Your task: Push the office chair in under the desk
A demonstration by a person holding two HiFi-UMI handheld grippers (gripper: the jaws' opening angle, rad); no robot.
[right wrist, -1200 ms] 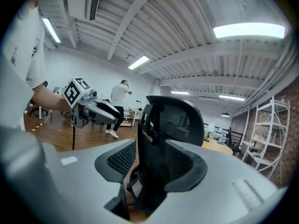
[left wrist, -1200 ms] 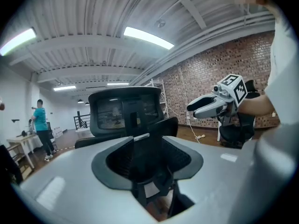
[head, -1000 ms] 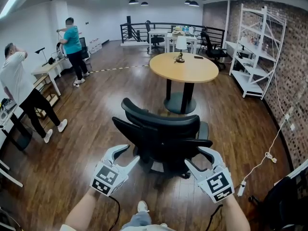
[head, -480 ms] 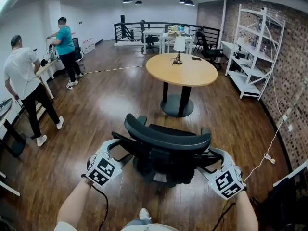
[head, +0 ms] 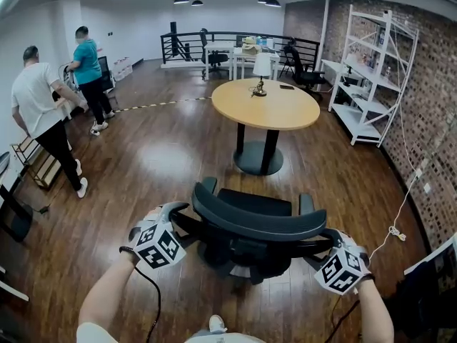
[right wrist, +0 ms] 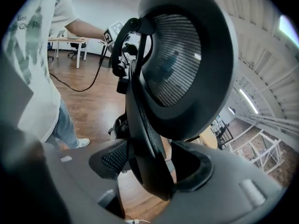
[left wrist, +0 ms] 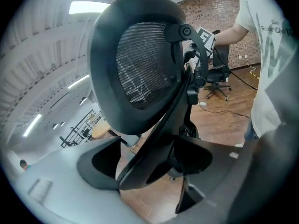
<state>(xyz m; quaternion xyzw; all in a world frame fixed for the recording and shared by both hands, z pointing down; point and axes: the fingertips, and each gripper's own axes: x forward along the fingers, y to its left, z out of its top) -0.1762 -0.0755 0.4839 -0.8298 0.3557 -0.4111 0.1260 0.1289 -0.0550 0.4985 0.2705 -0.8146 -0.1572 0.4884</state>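
Two people point(head: 43, 113) far left, well apart. Left hand-held gripper point(head: 177, 216): jaws just been opening, wide, office chair point(head: 257, 224) back frame between them, unclamped; right hand-held gripper point(head: 327, 240) same. Uneven push likely swivels chair, or jaws slip off. Bare floor point(head: 164, 156) ahead is open; chair stands well short of round surface point(head: 265, 104), whose pedestal point(head: 258, 148) may block the base.

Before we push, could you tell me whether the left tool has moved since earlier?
Yes: the left tool advanced toward the round table; its jaws, just opened wider, now straddle the office chair back.
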